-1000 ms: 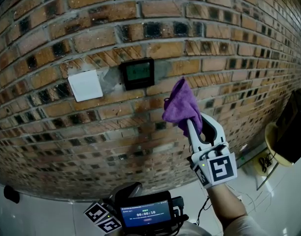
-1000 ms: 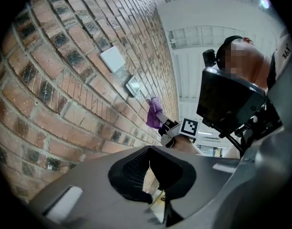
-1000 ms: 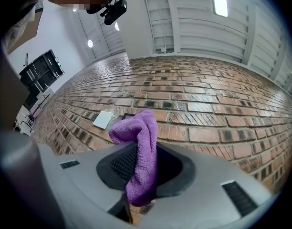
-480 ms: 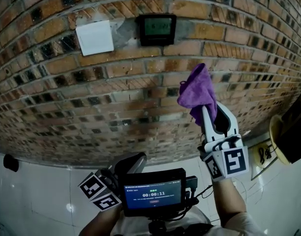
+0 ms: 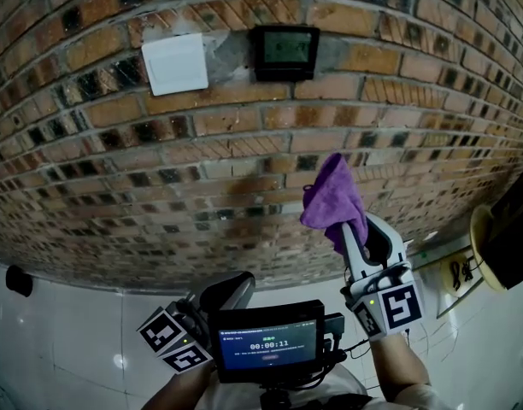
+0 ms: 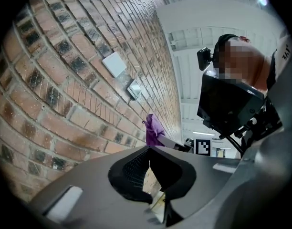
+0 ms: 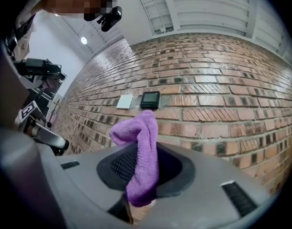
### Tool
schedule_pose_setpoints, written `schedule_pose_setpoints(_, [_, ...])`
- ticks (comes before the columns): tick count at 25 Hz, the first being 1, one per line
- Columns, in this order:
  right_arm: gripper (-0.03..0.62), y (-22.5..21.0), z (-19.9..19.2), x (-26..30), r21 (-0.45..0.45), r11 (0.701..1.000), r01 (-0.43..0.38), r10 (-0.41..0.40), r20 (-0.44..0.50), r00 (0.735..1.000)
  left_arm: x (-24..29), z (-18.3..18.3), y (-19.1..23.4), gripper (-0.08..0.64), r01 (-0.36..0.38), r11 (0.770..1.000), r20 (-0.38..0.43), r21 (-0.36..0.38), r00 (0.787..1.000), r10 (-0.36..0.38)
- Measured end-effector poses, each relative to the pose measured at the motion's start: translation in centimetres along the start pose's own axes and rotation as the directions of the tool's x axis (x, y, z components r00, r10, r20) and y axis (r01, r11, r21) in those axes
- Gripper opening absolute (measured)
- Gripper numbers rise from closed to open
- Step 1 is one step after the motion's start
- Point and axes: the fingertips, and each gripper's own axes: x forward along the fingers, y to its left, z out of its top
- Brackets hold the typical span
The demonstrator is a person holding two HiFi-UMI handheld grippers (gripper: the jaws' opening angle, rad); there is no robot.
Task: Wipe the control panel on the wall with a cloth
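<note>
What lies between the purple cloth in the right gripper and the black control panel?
Only bare brick wall: in the head view the purple cloth is below the control panel, with nothing else between.

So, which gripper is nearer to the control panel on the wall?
Right. The right gripper, shut on the purple cloth, is held up below and right of the control panel. The left gripper is shut, low by the person's body, far beneath the panel.

Brick wall (image 5: 244, 156) facing you carries dark control panel (image 5: 285, 52); white plate (image 5: 175, 64) mounted just left, apart. White floor (image 5: 73, 336) below.
</note>
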Motion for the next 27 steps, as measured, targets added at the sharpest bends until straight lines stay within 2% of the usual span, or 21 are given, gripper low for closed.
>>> schedule_pose_setpoints(5, [0.104,1.0,-1.4,-1.3,-0.004,1.0,-0.021,0.02,-0.046,0.999,-0.4,0.2,-0.2,-0.012,-0.002,1.0,0.002,0.003,1.0,0.002])
schedule_pose_setpoints(14, [0.103,1.0,-1.0,-1.8,0.011,1.0,-0.015,0.016,-0.043,0.999,-0.1,0.7,-1.0,-0.012,0.022,1.0,-0.008,0.015,1.0,-0.022])
schedule_pose_setpoints(22, [0.101,1.9,-1.2,-1.6,0.007,0.999,-0.044,0.045,-0.048,0.998,-0.3,0.1,-1.2,-0.012,0.017,1.0,-0.019,0.001,1.0,-0.017])
schedule_pose_setpoints(27, [0.101,2.1,-2.2,-1.7,0.004,0.998,-0.063,0.063,-0.086,0.994,-0.3,-0.3,-1.3,-0.012,0.012,1.0,-0.023,-0.007,1.0,-0.012])
